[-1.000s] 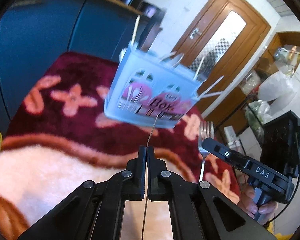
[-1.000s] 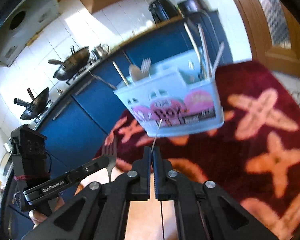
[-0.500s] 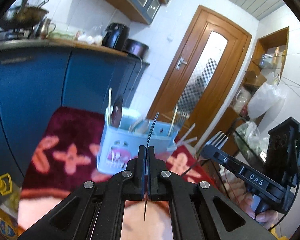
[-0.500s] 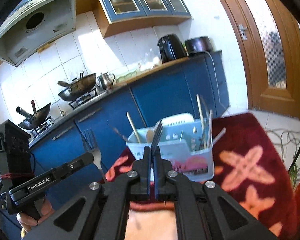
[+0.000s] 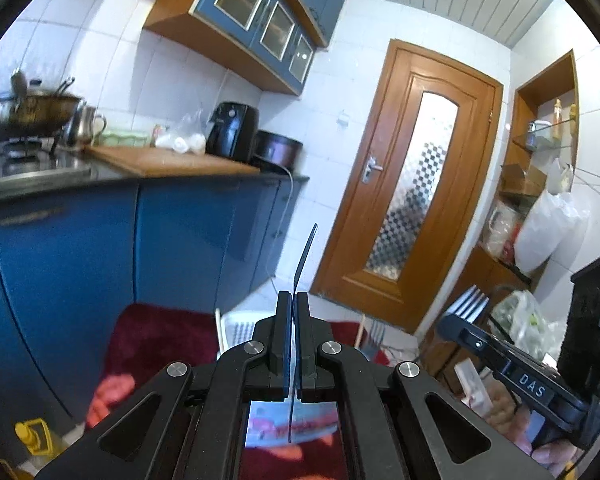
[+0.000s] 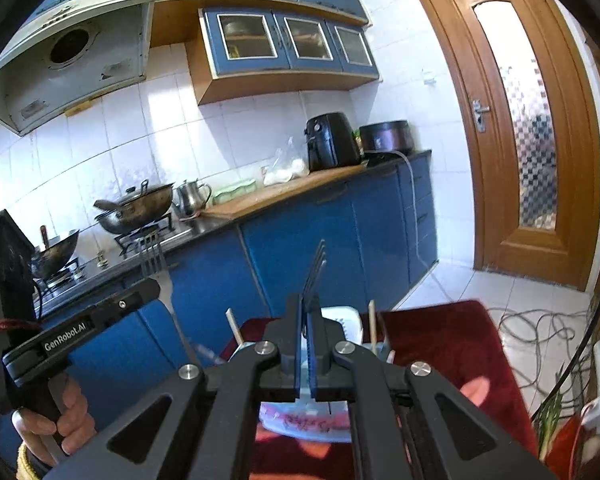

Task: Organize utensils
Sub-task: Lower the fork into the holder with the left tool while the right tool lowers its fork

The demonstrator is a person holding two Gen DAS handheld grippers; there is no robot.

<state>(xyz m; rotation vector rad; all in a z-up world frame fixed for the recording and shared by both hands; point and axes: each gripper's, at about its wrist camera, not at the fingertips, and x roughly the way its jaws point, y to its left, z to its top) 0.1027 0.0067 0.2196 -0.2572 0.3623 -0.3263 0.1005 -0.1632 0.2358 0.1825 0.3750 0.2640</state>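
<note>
forks (image 6: 315,268) lifted above caddy (image 5: 236,326), kitchen revealed

In the left wrist view the black left tool (image 5: 294,308) covers most of the pale blue plastic utensil basket (image 5: 292,426); only a blurred strip of its pink label shows between the arms, and the lettering cannot be read. The thin steel fork (image 5: 303,258) pinched in that tool is seen edge-on, so its tines cannot be made out. In the right wrist view the black right tool (image 6: 308,320) hides the basket's middle, and the label is again too smeared to read. The hand (image 6: 54,416) gripping the left tool is cut off by the lower picture edge.
</note>
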